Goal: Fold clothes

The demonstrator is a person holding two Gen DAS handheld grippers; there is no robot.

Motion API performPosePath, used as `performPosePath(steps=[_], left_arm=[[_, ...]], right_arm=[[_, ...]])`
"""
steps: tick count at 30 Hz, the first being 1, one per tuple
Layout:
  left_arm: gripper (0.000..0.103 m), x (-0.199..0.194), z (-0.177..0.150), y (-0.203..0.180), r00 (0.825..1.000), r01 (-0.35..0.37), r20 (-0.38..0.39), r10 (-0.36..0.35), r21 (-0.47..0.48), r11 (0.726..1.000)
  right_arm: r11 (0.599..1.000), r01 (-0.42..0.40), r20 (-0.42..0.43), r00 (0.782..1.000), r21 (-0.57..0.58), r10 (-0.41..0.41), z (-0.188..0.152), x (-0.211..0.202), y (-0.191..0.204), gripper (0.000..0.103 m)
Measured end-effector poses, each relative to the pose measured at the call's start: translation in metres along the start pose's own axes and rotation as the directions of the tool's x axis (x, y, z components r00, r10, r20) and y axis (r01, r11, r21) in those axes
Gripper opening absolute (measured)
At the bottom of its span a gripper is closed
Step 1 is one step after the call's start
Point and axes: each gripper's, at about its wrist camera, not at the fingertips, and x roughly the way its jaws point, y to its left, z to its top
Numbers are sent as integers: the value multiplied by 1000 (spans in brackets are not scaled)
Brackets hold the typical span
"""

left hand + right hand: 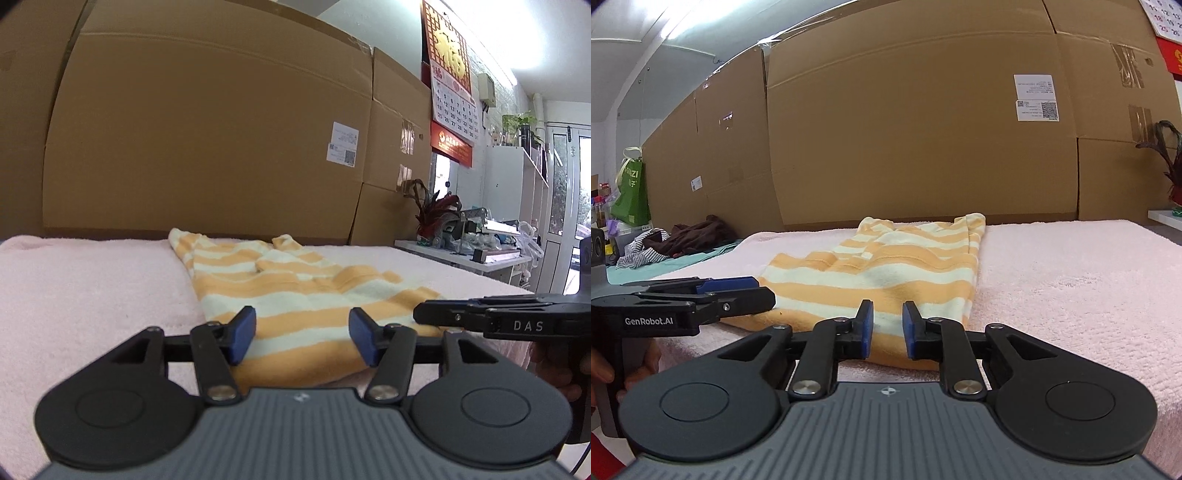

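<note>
Both grippers sit at the near hem of the striped shirt point(886, 273) on the pink towel-covered worktop point(1071, 266): left gripper point(303, 339) jaws apart, right gripper point(888, 328) jaws narrowly apart, neither clamping.

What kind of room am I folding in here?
Probably a shop back room or storeroom used as a workspace: big cardboard boxes stacked along the wall, a wall calendar, and a cluttered white counter near glass doors.
</note>
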Motion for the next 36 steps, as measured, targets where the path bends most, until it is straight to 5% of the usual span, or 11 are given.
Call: performPosePath(steps=[4,7,13,18,23,28,36], left_arm=[[63,18,24,15,999,-29,-47,26,-64,997],[62,35,32,22,994,-34,-111,18,-144,989],[72,49,20,19,980,-85,-189,65,-99,991],[72,48,20,22,982,-68,-185,45,-120,990],[68,47,40,17,995,-34,-102,23,-113,993],[68,78,41,13,976,-57,-215,33,-108,992],[78,78,34,15,977,-30,-215,2,-128,991]], right_arm=[[997,10,26,1000,81,-12,22,10,-5,19],[992,79,-54,996,102,-74,33,35,-7,19],[982,92,-89,993,166,-78,24,44,-17,15],[979,107,-68,993,176,-96,22,45,-18,15],[990,93,-50,995,104,-88,38,47,-5,15],[983,106,-113,990,151,-89,42,69,-4,12],[947,83,-97,994,310,-56,32,66,-25,11]])
